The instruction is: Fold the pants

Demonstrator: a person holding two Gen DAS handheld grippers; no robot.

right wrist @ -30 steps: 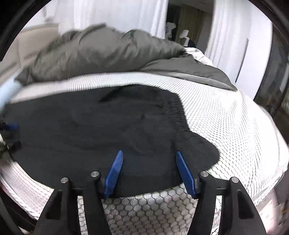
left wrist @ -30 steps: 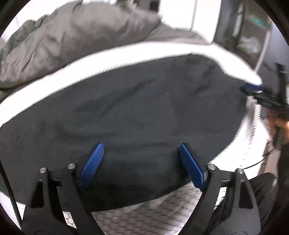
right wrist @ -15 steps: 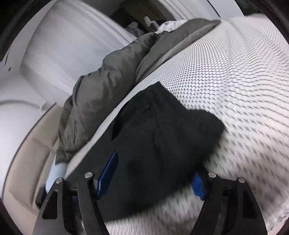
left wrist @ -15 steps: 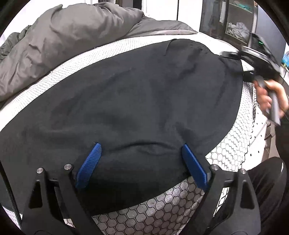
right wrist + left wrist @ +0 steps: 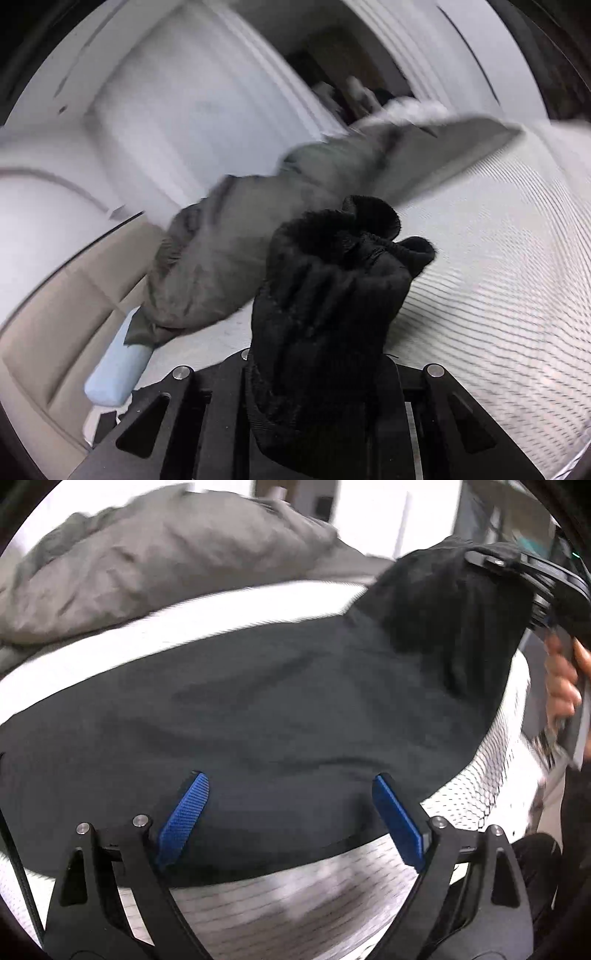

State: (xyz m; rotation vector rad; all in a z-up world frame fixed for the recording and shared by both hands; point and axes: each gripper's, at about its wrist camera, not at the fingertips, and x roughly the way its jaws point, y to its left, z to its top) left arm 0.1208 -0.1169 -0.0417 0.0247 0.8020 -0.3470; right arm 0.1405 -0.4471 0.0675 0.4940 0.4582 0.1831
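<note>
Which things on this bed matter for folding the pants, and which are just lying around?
Part of the job:
black pants
right gripper, clamped on the pants' end
left gripper, open above them

Just lying about:
grey duvet
light blue pillow

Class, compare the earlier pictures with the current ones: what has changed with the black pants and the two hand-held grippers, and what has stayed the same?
The right hand-held gripper has just closed on one end of the black pants and lifted it off the bed; the fabric now bunches between its fingers. The left hand-held gripper stays open over the near edge of the pants, holding nothing. The rest of the pants still lies flat, and the grey duvet remains behind.
</note>
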